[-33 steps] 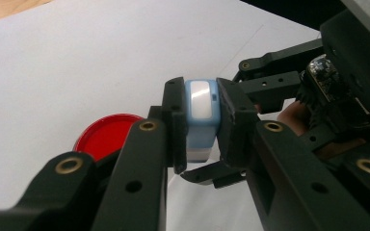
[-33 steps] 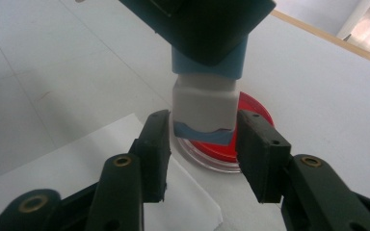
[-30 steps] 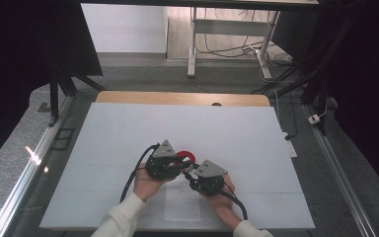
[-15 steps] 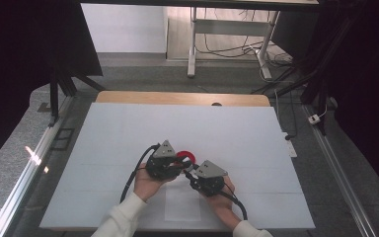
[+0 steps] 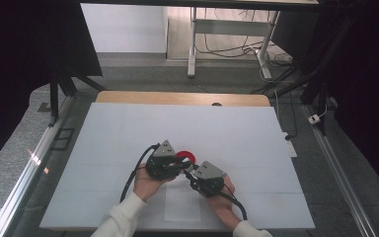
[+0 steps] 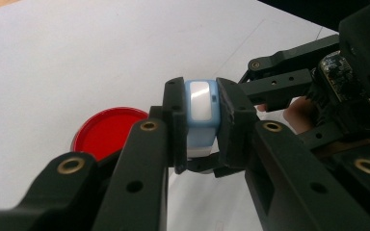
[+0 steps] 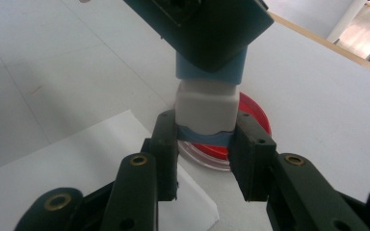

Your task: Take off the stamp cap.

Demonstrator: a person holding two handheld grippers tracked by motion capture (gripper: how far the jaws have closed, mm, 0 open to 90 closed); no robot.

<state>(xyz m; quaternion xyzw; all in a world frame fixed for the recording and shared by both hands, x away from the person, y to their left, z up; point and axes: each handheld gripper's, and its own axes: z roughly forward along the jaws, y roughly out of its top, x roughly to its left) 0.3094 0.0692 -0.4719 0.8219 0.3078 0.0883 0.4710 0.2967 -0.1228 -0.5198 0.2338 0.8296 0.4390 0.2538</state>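
both grippers pinch one small blue-and-white block (image 7: pixel 205 103) above the red lid (image 6: pixel 107 132), left gripper (image 6: pixel 201 126) and right gripper (image 7: pixel 205 144) at opposite ends; likely pulling it apart next.

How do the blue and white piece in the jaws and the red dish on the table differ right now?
The blue and white piece is blocky and square-edged; the red dish is round and flat. The piece is held off the table, clamped by the left gripper at one end and the right gripper at the other; the dish lies free on the white table, ungripped.
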